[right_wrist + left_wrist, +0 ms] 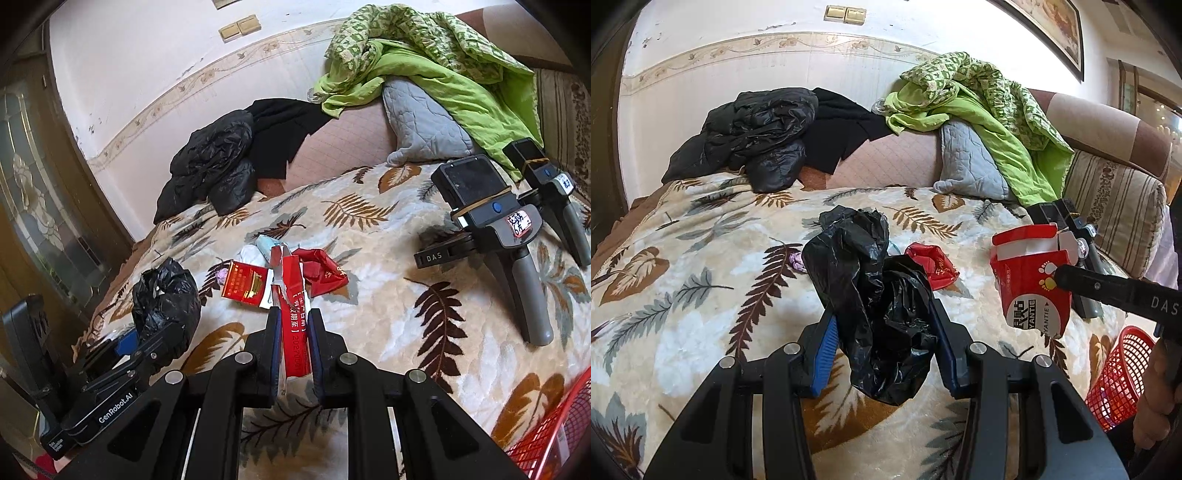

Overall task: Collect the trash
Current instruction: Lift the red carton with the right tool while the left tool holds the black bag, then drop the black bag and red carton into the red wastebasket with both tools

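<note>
Left gripper (882, 332) clamps bag (879, 295), cigarette pack (243, 282)

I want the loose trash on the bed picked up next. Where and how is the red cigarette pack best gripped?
Grip the red cigarette pack across its two long edges, coming from above and a little from the near side. It lies flat on the blanket, so only its thin sides offer a pinch. The crumpled red wrapper lies close on its right, so keep the fingers narrow there.
</note>
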